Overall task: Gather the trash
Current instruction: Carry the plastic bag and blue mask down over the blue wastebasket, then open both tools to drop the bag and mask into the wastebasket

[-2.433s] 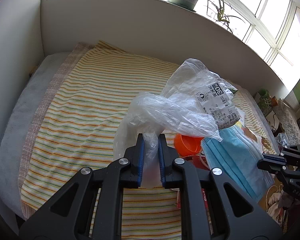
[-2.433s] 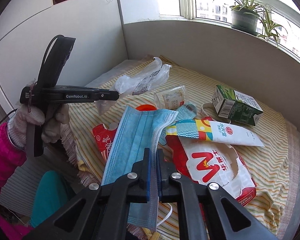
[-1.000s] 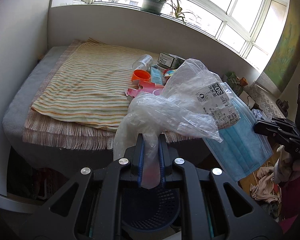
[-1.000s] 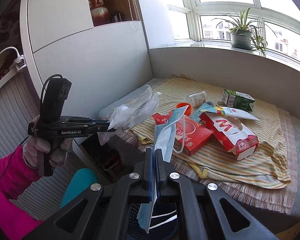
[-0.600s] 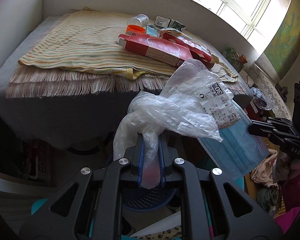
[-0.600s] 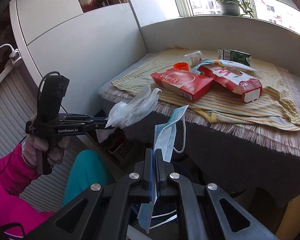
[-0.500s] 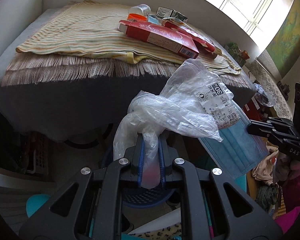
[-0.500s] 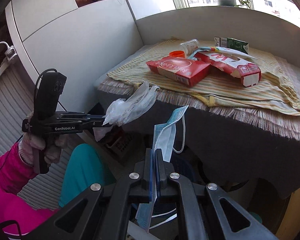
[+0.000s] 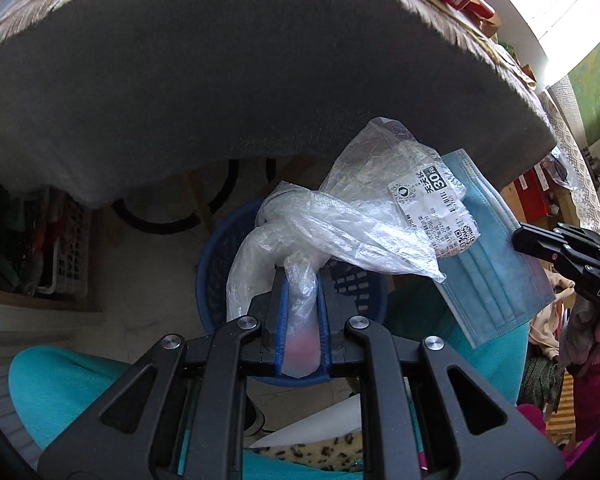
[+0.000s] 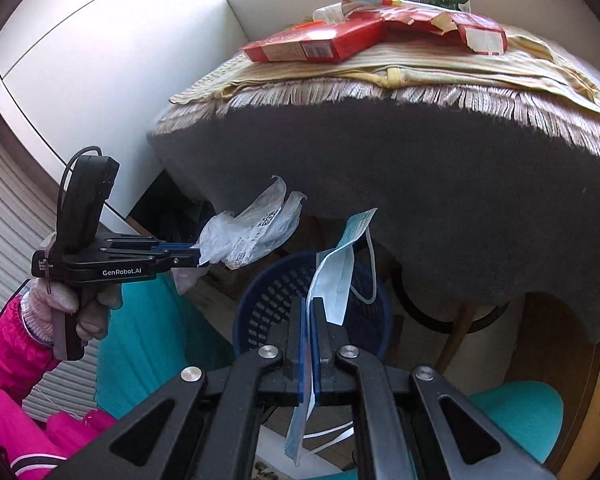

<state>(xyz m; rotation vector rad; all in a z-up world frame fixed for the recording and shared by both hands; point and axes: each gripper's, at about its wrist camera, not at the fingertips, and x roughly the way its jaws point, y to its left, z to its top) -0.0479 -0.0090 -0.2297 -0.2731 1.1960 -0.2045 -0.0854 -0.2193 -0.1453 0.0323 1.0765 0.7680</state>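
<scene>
Below a grey-draped table (image 10: 440, 184), round blue perforated plastic basket (image 10: 268, 300). Left gripper (image 9: 300, 300) clamps crumpled clear plastic bag (image 9: 340, 220) between its jaws; right gripper (image 10: 309, 340) clamps pleated blue face mask (image 10: 336, 280) likewise.

— What sort of place is this?
— A lived-in home: a striped, fringed cotton cloth (image 10: 440, 68) covers the table, a round blue perforated plastic basket (image 10: 272, 304) stands on the floor below its edge, and plain white cupboard doors (image 10: 112, 60) line the wall.

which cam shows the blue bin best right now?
Right wrist: the blue mesh basket shows its rim and perforated wall beyond the face mask. Left wrist shows only slivers of it behind the plastic bag and tongs.
</scene>
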